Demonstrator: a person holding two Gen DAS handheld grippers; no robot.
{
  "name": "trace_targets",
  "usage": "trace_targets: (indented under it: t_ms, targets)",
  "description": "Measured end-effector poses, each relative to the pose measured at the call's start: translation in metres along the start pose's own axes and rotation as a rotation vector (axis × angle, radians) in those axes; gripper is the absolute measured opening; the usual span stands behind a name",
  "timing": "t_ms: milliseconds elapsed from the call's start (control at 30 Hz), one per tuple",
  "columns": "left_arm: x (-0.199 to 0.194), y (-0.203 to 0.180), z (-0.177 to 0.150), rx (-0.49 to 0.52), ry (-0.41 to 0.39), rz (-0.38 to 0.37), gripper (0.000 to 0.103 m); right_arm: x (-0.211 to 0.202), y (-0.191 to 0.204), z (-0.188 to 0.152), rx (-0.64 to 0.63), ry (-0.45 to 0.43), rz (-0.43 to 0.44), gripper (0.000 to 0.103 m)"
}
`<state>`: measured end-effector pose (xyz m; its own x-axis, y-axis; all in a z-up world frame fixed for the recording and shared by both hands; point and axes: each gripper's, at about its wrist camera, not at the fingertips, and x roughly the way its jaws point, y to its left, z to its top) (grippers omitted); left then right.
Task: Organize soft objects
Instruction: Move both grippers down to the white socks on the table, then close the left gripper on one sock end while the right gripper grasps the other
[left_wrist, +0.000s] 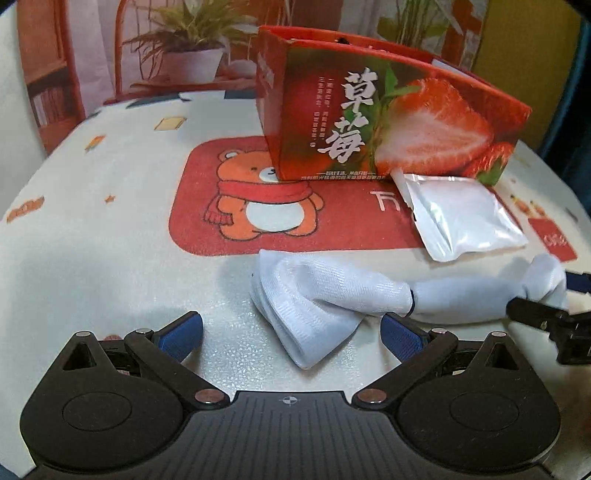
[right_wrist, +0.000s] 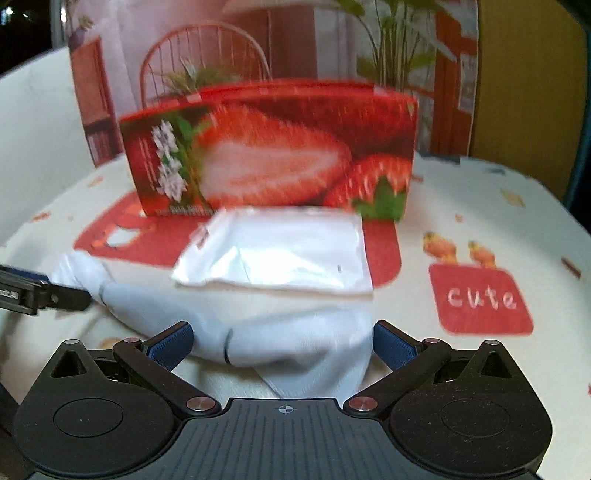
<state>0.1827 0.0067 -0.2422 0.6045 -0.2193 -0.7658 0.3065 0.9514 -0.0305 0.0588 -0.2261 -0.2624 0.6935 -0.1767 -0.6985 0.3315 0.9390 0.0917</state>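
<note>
Left wrist view: the left gripper (left_wrist: 291, 332) has its jaws apart around the cuff of a white sock (left_wrist: 325, 299) lying on the surface in front of the strawberry box (left_wrist: 388, 122) and a white pouch (left_wrist: 461, 218).

Right wrist view: the right gripper (right_wrist: 282, 345) is also spread, straddling the sock's other end. Being soft, light and floppy, it is probably best pinched at a bunched fold.

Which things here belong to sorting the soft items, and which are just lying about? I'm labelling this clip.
Part of the job:
- white socks
- clear packet with something white inside
- strawberry box, probably the container
- left gripper, right gripper, fingers open

Just there:
- bear tablecloth
- printed backdrop
</note>
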Motion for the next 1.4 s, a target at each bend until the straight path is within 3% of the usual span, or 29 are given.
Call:
trace_targets:
  t_ms: [133,333,867,1067,1333,1400]
  targets:
    - [0.003,-0.007,-0.002,0.048,-0.011,0.032,0.103,0.003,-0.003,-0.001,0.011,0.0,0.005,0.103]
    - [0.0,-0.008,-0.003,0.036,-0.021,0.038,0.103,0.007,0.008,-0.005,-0.065,0.005,-0.045,0.103]
    - [0.0,-0.005,-0.004,0.027,-0.033,0.033,0.1,0.005,0.005,-0.006,-0.067,-0.02,-0.027,0.103]
    - [-0.007,-0.006,-0.003,0.027,-0.072,0.004,0.063,0.001,0.0,-0.006,-0.037,-0.031,-0.008,0.099]
    - [-0.009,-0.002,-0.004,0.008,-0.098,-0.021,0.02,-0.005,-0.011,-0.003,0.038,-0.057,0.047,0.076]
    - [-0.01,-0.005,-0.005,0.025,-0.102,-0.022,0.017,-0.005,-0.01,-0.002,0.043,-0.06,0.061,0.067]
